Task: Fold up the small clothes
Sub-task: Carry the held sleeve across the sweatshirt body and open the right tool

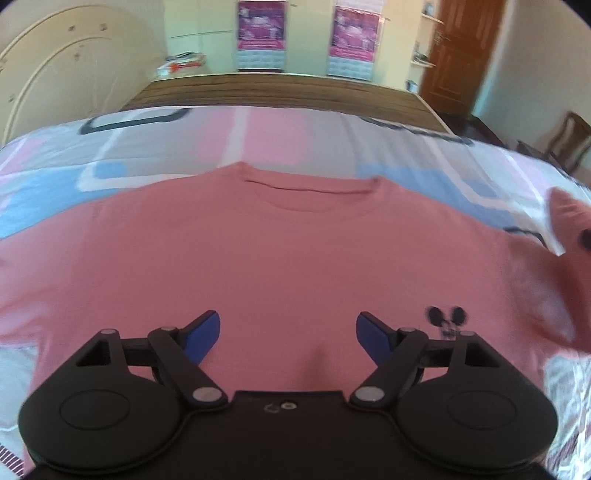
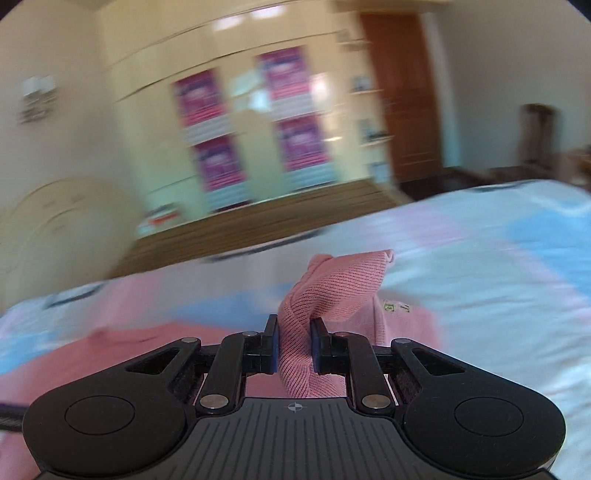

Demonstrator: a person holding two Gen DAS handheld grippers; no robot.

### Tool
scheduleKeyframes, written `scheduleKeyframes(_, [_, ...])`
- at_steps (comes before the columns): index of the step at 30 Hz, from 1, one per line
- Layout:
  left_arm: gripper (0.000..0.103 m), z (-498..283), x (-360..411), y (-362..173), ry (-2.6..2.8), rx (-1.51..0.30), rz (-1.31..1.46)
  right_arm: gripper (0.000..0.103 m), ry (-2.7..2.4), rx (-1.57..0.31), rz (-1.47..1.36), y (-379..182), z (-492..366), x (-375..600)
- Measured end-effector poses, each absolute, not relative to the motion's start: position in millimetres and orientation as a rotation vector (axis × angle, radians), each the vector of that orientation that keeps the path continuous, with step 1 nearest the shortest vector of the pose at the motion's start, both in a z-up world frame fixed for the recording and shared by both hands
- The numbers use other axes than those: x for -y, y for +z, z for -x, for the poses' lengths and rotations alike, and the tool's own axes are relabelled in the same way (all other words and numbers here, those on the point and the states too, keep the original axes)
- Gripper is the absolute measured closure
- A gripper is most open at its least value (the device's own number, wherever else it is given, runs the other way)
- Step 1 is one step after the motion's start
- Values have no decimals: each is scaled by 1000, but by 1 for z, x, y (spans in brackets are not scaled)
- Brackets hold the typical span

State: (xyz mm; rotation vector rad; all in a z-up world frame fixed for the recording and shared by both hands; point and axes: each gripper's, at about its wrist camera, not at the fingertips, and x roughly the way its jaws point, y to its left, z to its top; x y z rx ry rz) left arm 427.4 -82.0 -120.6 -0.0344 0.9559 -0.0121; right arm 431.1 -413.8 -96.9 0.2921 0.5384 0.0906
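Patchwork bedspread, wooden footboard, cream wardrobe behind.

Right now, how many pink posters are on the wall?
2: a left poster and a right poster, side by side on the cupboard wall beyond the bed. The blurred right wrist view doubles them.

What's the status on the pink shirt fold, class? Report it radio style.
Right gripper shut on pink shirt sleeve, lifted off bedsheet. Left gripper open above shirt, holding nothing. Nothing in the way.
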Motion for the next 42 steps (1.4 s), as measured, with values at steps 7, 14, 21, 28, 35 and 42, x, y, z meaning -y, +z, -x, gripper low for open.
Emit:
scheduleKeyframes(7, [20, -426, 49, -119, 46, -940, 45, 71, 364, -715, -259, -139, -447, 279])
scheduleKeyframes(14, [17, -427, 65, -124, -112, -984, 118, 30, 352, -663, -234, -134, -427, 285])
scheduleKeyframes(21, [44, -449, 89, -166, -218, -1129, 275, 30, 128, -701, -232, -145, -396, 355])
scheduleKeyframes(28, [92, -452, 86, -178, -217, -1075, 371, 30, -5, -748, -212, -156, -358, 396])
scheduleKeyframes(35, [97, -456, 89, -146, -243, -955, 359, 30, -47, -781, -172, -168, -360, 394])
scheduleKeyframes(42, [97, -458, 62, -88, -207, -754, 362, 61, -52, -754, -144, -172, -380, 380])
